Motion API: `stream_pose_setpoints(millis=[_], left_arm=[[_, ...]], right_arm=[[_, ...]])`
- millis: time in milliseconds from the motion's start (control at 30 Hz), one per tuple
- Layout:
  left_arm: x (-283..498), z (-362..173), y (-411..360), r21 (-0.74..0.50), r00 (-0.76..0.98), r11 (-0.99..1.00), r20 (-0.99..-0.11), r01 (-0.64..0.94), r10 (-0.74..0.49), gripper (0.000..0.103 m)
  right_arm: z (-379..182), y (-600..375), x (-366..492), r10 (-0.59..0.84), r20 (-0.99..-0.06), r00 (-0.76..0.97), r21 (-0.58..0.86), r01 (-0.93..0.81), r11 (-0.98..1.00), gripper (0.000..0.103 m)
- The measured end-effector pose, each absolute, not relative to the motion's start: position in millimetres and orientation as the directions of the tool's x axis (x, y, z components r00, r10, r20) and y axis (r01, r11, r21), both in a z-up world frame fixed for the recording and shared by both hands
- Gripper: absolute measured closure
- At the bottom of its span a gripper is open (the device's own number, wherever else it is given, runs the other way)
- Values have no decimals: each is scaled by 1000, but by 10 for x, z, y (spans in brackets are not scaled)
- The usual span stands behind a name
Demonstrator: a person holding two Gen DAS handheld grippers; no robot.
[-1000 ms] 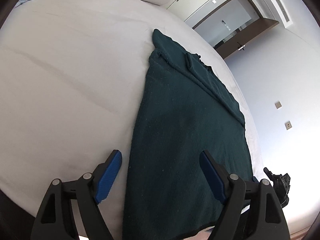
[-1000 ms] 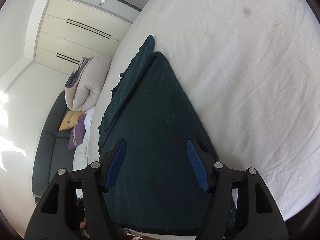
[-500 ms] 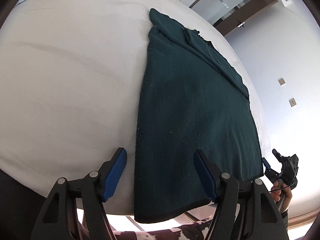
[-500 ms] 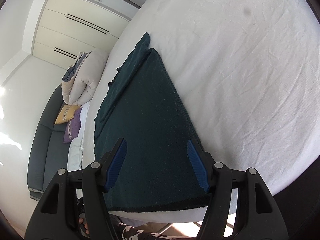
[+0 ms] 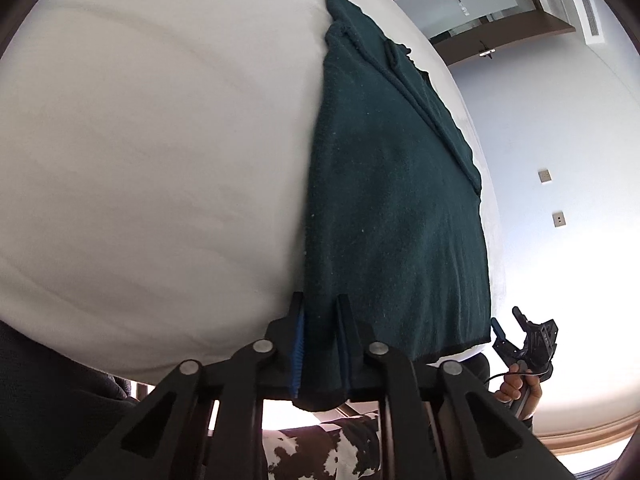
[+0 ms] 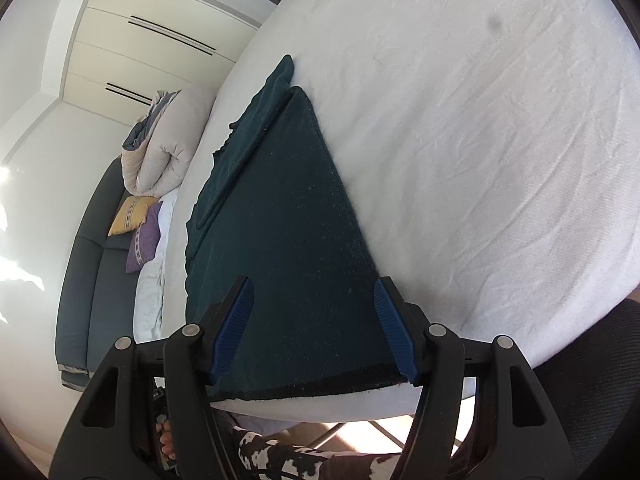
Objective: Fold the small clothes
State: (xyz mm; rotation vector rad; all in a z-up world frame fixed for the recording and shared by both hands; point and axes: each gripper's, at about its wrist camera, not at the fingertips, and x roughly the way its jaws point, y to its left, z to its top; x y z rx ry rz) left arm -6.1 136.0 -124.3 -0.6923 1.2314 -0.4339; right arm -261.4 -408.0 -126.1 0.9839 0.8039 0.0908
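The garment (image 5: 396,200), lying flat on the bed (image 5: 140,160), is being pinched at its near hem corner by the left gripper (image 5: 320,344), whose jaws have just been closing; the right gripper (image 6: 314,324) is being held agape over the opposite corner, seemingly for a lengthwise fold.

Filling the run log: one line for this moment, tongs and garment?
left tongs: just closed, shut on dark green garment near corner | right tongs: open, over other near corner | garment: flat on white bed

Left claw (image 5: 320,344) just closed pinching; right claw (image 6: 314,330) apparently gapes.
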Motion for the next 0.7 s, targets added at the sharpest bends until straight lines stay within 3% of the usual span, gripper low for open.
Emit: stream_pose_setpoints(millis=[600, 700], left_arm=[[-44, -1207, 1247, -668, 290, 743, -719, -41, -631, 97], [-58, -1193, 1257, -668, 294, 743, -719, -39, -630, 97]], right_arm=[[-1396, -4156, -2661, 449, -682, 578, 690, 305, 656, 41], [-1380, -4094, -2613, 454, -703, 547, 669, 292, 684, 46]])
